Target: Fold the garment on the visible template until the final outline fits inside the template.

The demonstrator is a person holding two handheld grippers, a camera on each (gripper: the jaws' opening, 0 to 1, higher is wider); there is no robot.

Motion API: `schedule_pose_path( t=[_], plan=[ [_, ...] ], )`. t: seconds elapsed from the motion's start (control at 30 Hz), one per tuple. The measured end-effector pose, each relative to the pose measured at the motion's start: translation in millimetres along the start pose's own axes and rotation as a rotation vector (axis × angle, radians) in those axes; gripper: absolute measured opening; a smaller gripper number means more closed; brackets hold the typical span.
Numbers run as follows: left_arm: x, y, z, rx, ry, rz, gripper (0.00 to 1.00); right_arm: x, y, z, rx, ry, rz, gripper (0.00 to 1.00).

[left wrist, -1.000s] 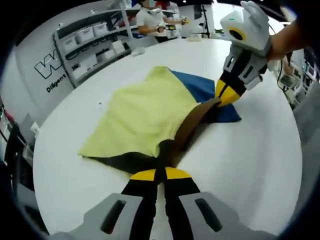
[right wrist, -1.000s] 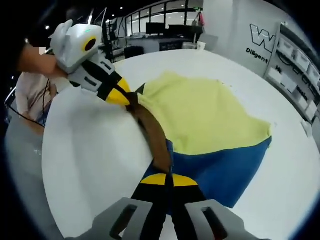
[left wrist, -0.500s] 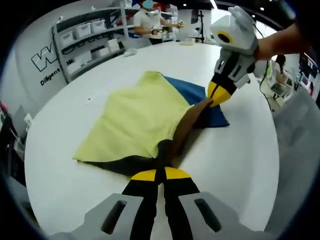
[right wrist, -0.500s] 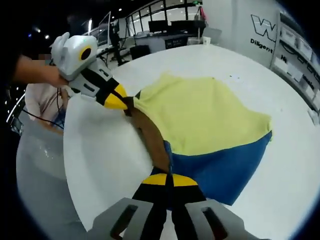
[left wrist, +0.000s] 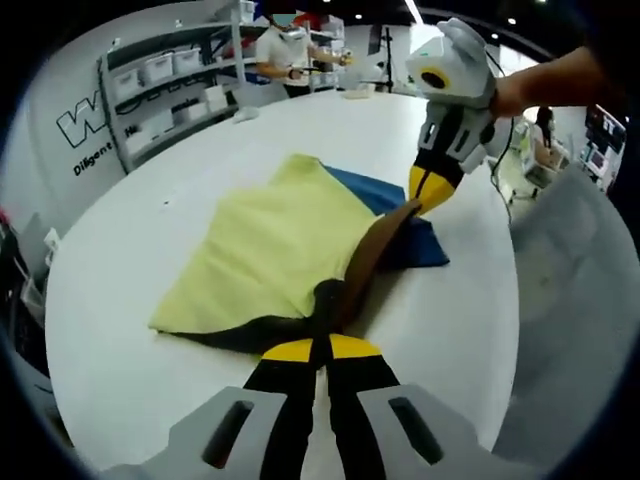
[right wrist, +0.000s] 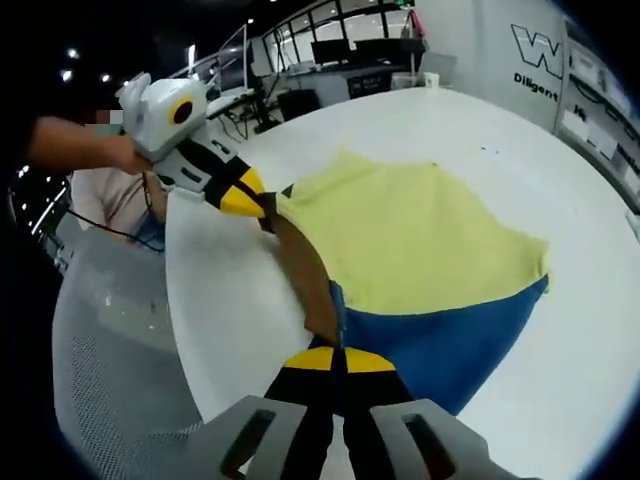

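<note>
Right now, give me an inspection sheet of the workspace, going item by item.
Surface: white table, bare around the cloth.
Job's things: yellow garment lying partly over a blue template; a brown edge is stretched taut between the grippers.
Clutter: nothing seen on the table near the cloth.
Grippers: left gripper shut on the brown edge; right gripper shut on its other end.
Cables: dark cables hang beside the person.
Surroundings: storage shelves, a person standing at the back, a mesh chair.
</note>
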State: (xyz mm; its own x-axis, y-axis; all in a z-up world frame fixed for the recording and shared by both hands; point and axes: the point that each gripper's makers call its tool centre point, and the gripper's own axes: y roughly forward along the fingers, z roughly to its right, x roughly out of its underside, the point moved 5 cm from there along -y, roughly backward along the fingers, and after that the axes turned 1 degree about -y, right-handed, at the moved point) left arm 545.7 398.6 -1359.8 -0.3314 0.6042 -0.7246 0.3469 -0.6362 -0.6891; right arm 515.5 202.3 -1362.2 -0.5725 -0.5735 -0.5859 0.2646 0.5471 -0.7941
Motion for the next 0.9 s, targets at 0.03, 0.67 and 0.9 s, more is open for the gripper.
schedule_pose_path(
  t=[0.03, 0.67, 0.9],
  plan=[
    [-0.3, -2.9, 1.2, -0.003, 0.002, 0.005, 0.01, 1.5, -2.9, -3.2, -0.004, -0.002, 0.001, 0.00],
    [-5.8, -35.7, 35.4, 0.050, -0.078, 0.078, 0.01, 12.3, -40.7, -33.1, -0.062, 0.063, 0.066, 0.00],
    [-10.6, -53.1, 48.1, 0.077, -0.093, 0.103, 0.01, 14.6, -55.8, -48.9, -0.083, 0.063, 0.075, 0.00]
  ],
)
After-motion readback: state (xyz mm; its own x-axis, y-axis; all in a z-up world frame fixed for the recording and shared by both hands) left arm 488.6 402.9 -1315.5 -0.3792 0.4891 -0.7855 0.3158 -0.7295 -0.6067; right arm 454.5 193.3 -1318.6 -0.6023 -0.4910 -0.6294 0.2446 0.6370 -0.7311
